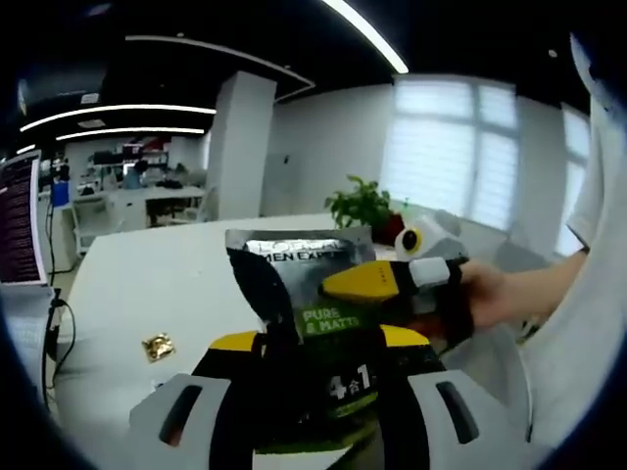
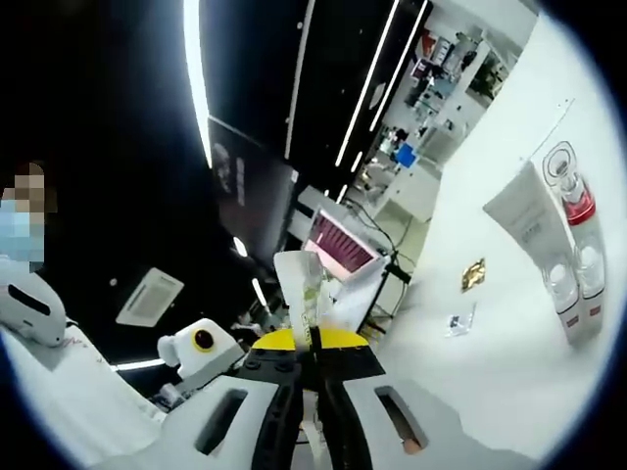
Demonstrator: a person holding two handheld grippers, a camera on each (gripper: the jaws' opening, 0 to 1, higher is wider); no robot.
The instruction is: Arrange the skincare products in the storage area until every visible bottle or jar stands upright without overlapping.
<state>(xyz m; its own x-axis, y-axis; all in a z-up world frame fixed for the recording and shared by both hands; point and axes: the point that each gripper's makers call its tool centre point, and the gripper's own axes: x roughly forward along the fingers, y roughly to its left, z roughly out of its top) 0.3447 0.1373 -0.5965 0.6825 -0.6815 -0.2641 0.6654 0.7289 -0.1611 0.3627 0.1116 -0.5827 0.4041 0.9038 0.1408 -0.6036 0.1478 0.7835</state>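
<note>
A flat black, silver and green tube (image 1: pixel 294 264) marked MEN EXPERT is held up above the white table (image 1: pixel 147 284). My left gripper (image 1: pixel 318 343) is shut on its lower part, which fills the gap between the yellow-tipped jaws. My right gripper (image 1: pixel 367 284), held by a hand (image 1: pixel 490 294), comes in from the right and pinches the tube's right edge. In the right gripper view the tube (image 2: pixel 306 284) shows edge-on, with my right gripper (image 2: pixel 312 338) shut on it. A white tube (image 2: pixel 524 211), a clear bottle with a red band (image 2: pixel 571 191) and small jars (image 2: pixel 563 284) stand on the table.
A gold wrapper (image 1: pixel 158 346) (image 2: pixel 474 274) and a small clear packet (image 2: pixel 458 321) lie on the table. A laptop (image 1: pixel 20 220) (image 2: pixel 343 250) with a cable sits at the table's edge. A potted plant (image 1: pixel 361 204) stands at the far end.
</note>
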